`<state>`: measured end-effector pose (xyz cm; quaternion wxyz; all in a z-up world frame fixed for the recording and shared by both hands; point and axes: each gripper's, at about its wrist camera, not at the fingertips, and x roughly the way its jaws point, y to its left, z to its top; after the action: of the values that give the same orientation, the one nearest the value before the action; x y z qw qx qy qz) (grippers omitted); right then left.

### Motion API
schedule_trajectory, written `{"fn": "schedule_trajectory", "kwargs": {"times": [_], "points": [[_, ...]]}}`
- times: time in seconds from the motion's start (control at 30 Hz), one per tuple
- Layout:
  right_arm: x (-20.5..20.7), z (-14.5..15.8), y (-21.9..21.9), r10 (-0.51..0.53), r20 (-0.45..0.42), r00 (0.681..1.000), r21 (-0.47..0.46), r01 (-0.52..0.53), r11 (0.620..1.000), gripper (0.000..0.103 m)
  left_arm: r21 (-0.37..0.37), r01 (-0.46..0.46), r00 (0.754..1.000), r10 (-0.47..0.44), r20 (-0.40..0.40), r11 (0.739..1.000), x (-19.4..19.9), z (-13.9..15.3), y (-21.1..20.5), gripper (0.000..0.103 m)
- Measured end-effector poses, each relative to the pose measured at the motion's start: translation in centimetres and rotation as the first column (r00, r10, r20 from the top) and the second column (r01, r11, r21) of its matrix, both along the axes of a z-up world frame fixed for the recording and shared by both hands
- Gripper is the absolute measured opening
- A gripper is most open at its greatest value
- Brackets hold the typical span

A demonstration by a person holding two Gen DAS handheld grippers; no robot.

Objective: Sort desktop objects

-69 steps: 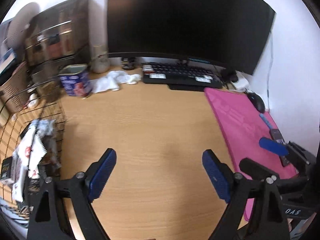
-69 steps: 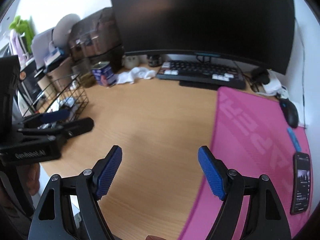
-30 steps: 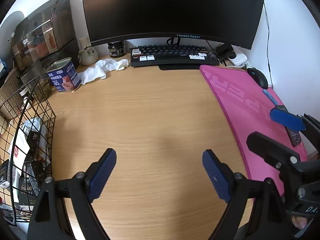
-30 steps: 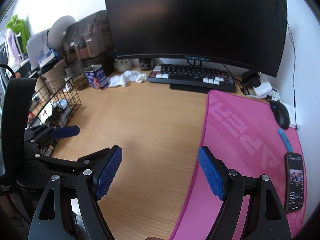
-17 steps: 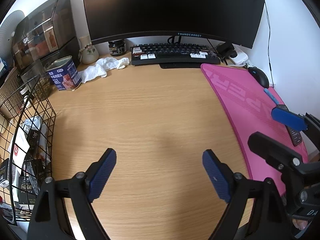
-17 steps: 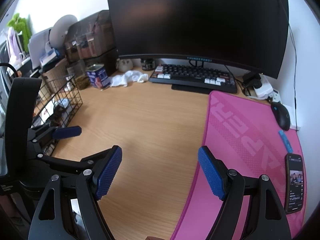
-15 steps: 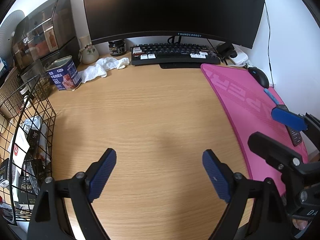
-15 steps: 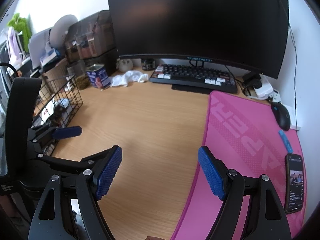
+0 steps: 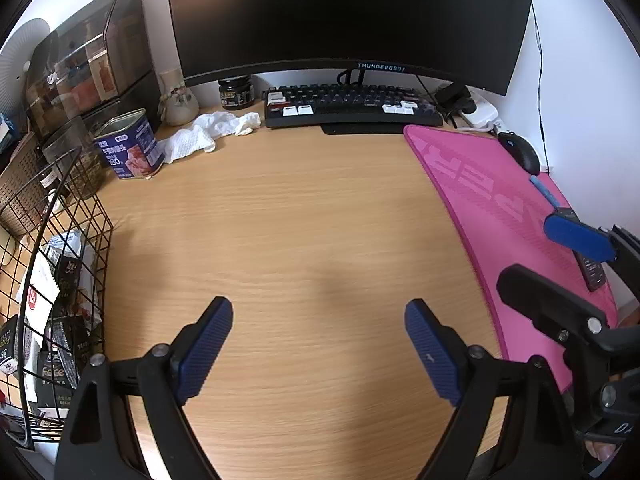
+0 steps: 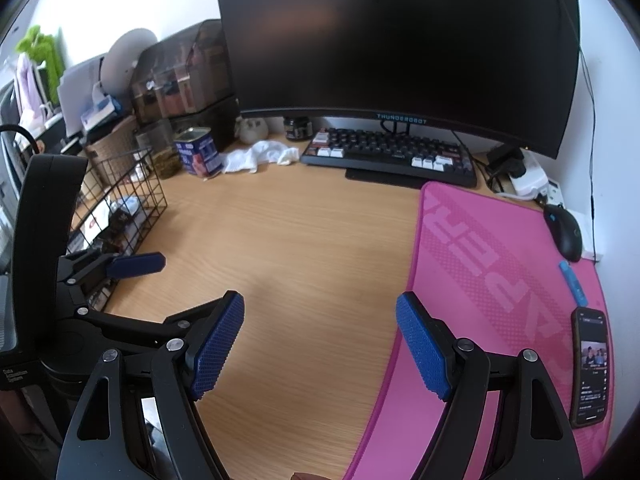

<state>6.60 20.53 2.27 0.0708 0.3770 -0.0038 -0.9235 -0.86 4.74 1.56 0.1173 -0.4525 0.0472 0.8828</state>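
Note:
Both grippers hover over bare wood near the desk's front edge. My left gripper is open, nothing between its blue pads. My right gripper is open too and empty, at the edge of the pink mat. A blue tin can and a crumpled white cloth lie at the back left. On the mat's right side lie a phone, a blue pen and a black mouse. A wire basket holding packets stands at the left.
A black monitor and keyboard fill the back of the desk. A dark jar, a small vase and tinted storage boxes stand at the back left. A power strip sits back right.
Over the last second nothing moved. Before that, both views steadied from a blurred swing, and the two grippers settled side by side above the desk.

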Motion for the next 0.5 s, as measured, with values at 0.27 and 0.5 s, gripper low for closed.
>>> {"fn": "schedule_trajectory", "kwargs": {"times": [0.27,0.5], "points": [[-0.12,-0.19,-0.19,0.005,0.005,1.0,0.0,-0.005,1.0,0.078,0.0,-0.006,1.0,0.006,0.01,1.0,-0.15,-0.21,-0.1,0.088],[-0.17,-0.34,-0.4,0.017,0.009,1.0,-0.001,-0.017,1.0,0.078,-0.003,-0.009,1.0,0.01,0.016,1.0,-0.33,-0.41,-0.16,0.088]]}}
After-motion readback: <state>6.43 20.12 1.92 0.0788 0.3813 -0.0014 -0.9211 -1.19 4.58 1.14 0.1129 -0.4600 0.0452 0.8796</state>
